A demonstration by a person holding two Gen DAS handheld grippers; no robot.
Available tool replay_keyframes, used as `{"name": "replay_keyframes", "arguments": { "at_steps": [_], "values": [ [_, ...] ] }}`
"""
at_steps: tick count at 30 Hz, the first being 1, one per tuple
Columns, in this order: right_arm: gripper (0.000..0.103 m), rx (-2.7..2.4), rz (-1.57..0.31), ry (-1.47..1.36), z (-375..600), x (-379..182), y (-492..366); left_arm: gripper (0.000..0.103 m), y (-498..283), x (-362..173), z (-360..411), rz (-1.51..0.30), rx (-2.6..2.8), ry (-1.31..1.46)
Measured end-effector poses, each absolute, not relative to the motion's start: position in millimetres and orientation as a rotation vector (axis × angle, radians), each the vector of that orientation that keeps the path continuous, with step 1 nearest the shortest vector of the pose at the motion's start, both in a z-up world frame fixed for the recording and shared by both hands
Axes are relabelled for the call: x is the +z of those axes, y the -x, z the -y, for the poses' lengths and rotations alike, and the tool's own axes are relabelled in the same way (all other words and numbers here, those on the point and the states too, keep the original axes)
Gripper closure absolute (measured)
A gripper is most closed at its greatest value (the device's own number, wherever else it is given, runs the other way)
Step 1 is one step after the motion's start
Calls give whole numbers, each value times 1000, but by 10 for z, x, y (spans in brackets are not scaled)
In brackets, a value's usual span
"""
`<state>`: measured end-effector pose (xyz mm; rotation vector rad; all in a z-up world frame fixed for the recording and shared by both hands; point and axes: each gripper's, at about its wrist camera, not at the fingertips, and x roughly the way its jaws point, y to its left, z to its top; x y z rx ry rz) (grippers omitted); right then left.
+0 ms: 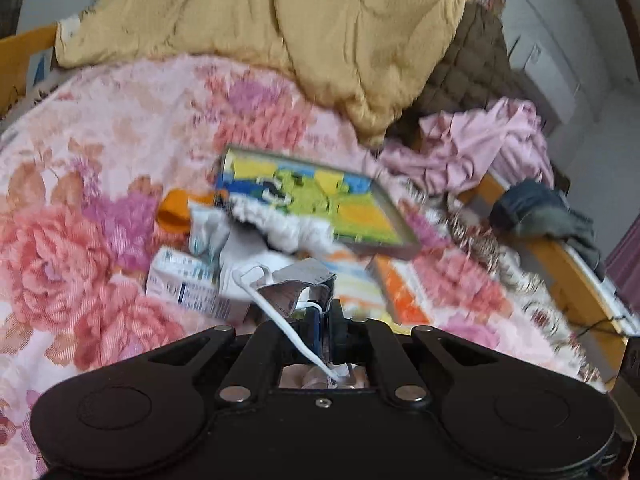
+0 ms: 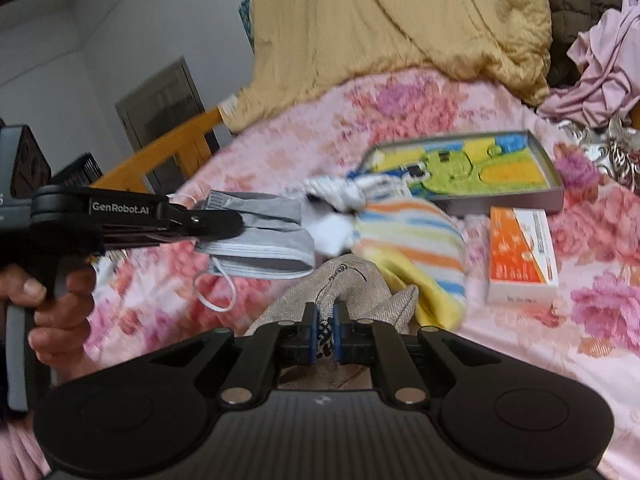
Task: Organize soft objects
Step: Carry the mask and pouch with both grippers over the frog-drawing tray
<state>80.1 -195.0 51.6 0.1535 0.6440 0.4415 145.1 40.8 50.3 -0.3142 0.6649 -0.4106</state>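
Observation:
My left gripper point(image 1: 325, 316) is shut on a grey face mask point(image 1: 296, 284); its white ear loop trails over the fingers. In the right wrist view the left gripper point(image 2: 236, 220) comes in from the left, holding that mask point(image 2: 260, 236) above the floral bedspread point(image 2: 580, 320). My right gripper point(image 2: 325, 332) is shut on a beige linen cloth point(image 2: 352, 288), which lies bunched just ahead of the fingers. A striped yellow, orange and blue cloth point(image 2: 412, 240) and a white knit piece point(image 2: 344, 196) lie just beyond.
A colourful puzzle tray point(image 2: 480, 168) and an orange-white box point(image 2: 520, 256) lie on the bed. A white box point(image 1: 188, 284) and an orange item point(image 1: 176, 208) lie in the left view. A yellow quilt point(image 1: 280, 20), pink clothes point(image 1: 480, 148) and the wooden bed rail point(image 1: 560, 264) border the area.

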Motion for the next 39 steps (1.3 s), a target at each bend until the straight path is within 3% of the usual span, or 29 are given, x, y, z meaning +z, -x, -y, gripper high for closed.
{"name": "replay_keyframes", "arguments": {
  "at_steps": [10,20,32,39],
  "values": [
    [95,415,-550,-93,1759,1012,-917,100,-1389,848,-460,-544,-374,375],
    [95,327,-478,17,1897,1320,-1762,100,-2076,1051,-445,-454,-313,403],
    [95,134,-471,-292,2640,588,-3253,100,-3593,538,-294,-457,-256,538],
    [95,63,-541,-361,2794,131,-3814,100,-4165,72,-151,-574,-265,552]
  ]
}}
